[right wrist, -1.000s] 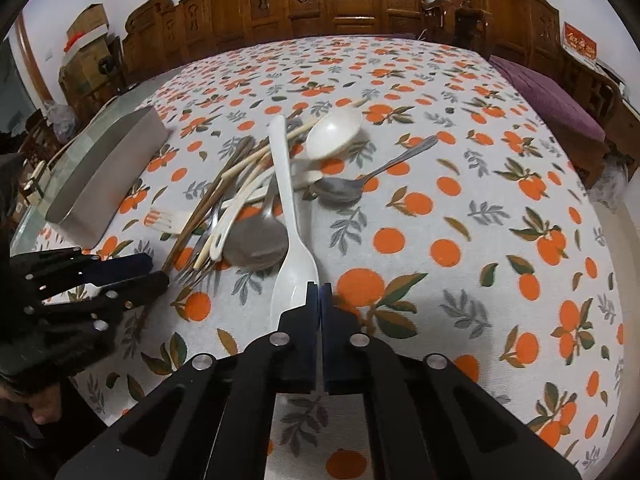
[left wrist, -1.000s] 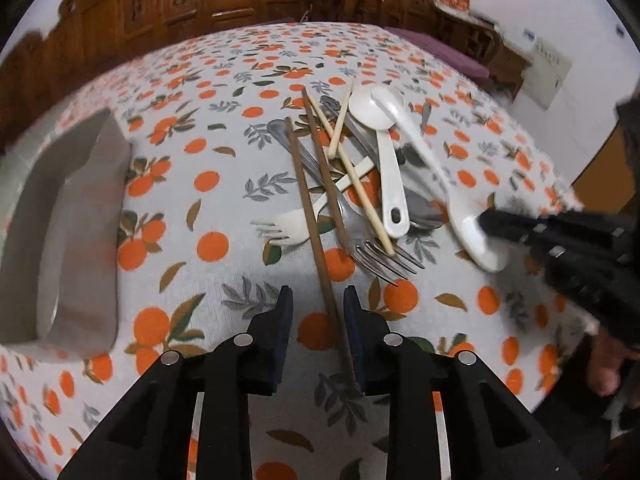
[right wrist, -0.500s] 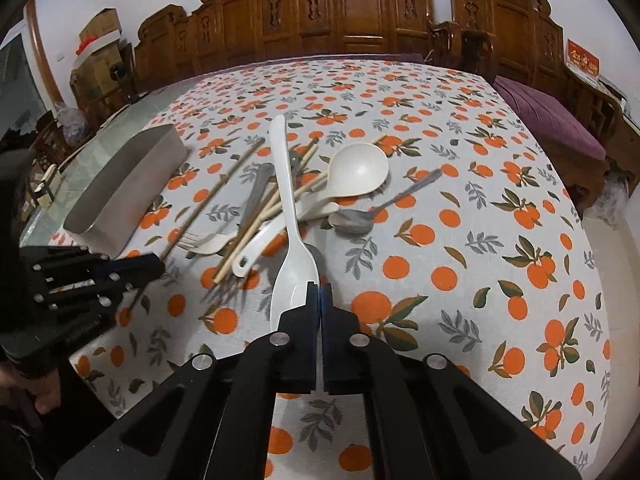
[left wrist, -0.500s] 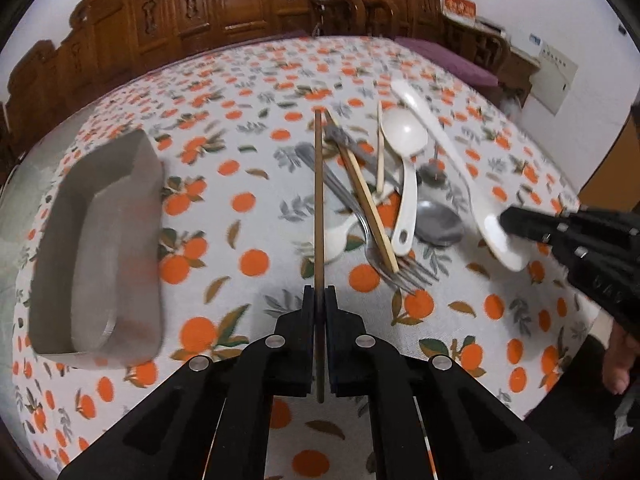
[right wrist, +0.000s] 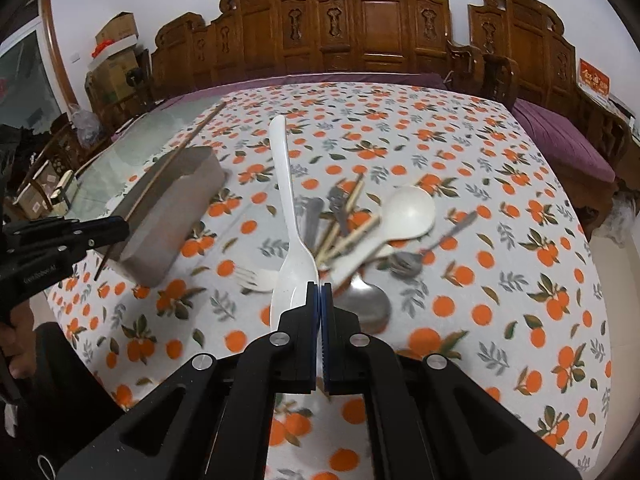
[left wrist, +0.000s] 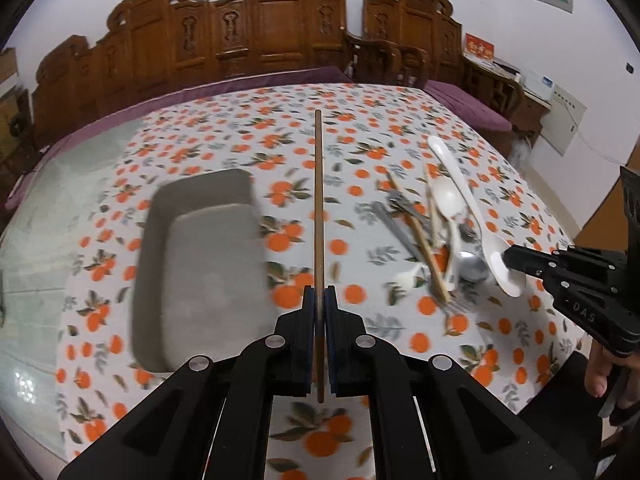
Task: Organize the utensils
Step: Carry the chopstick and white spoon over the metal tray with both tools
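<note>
Orange-print cloth (left wrist: 360, 128), right hand-held gripper (left wrist: 508, 258) marked "DAS"

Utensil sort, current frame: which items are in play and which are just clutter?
In play:
- brown chopstick, held in left gripper
- long white spoon, held in right gripper
- grey tray
- utensil pile

Clutter:
- cardboard boxes
- carved wooden chairs

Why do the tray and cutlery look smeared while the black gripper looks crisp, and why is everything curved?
Left wrist view: motion blur smears the grey tray and cutlery pile; the left gripper and its brown chopstick stay sharp. Right wrist view: the right gripper and white spoon are crisp, the pile blurred. Both views: the fisheye lens bends the table edges.
</note>
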### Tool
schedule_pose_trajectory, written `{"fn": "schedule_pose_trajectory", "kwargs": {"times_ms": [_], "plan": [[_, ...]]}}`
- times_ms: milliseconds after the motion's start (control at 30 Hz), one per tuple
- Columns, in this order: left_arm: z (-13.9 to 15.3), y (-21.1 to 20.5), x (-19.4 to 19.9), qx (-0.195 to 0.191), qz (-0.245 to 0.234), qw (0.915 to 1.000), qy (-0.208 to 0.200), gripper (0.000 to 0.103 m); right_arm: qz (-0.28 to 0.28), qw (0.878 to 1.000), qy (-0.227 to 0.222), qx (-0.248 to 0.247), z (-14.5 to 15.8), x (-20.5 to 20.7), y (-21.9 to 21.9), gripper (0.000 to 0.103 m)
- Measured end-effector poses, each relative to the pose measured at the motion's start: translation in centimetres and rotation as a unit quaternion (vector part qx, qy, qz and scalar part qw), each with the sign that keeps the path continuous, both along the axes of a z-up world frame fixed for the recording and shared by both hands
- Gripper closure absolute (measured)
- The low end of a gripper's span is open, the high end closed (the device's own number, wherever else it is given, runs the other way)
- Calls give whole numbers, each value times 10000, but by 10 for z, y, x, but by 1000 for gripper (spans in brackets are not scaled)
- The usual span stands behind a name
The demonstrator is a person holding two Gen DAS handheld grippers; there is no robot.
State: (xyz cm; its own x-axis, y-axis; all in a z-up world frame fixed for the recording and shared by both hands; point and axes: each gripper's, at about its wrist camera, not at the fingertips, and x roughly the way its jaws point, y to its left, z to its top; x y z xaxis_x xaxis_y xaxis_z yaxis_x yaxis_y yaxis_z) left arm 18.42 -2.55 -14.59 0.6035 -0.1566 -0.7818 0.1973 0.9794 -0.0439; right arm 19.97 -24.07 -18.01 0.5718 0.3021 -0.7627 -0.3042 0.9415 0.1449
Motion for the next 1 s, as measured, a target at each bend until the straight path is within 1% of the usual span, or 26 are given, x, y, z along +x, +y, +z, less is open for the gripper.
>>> {"fn": "schedule_pose_trajectory", "kwargs": {"times_ms": [200, 333, 500, 667, 733, 900, 1000], "plan": [[1, 36, 8, 12, 208, 9998, 75, 99, 150, 9999, -28, 41, 7, 9, 35, 101], [-7, 57, 16, 12, 359, 9991, 246, 99, 217, 9997, -19, 102, 12, 17, 57, 101], [-24, 81, 29, -84, 552, 9970, 526, 99, 314, 9994, 4, 154, 18, 26, 86, 101], [-35, 91, 38, -124, 599, 9954, 735, 99, 400, 9991, 24, 156, 21, 28, 106, 101], [-38, 92, 40, -75, 595, 9951, 788, 99, 446, 9989, 26, 123, 21, 28, 113, 101], [-38, 94, 41, -67, 558, 9952, 795, 99, 541, 9985, 56, 84, 20, 28, 131, 101], [-34, 98, 39, -89, 572, 9957, 726, 99, 587, 9982, 87, 82, 19, 29, 139, 101]]}}
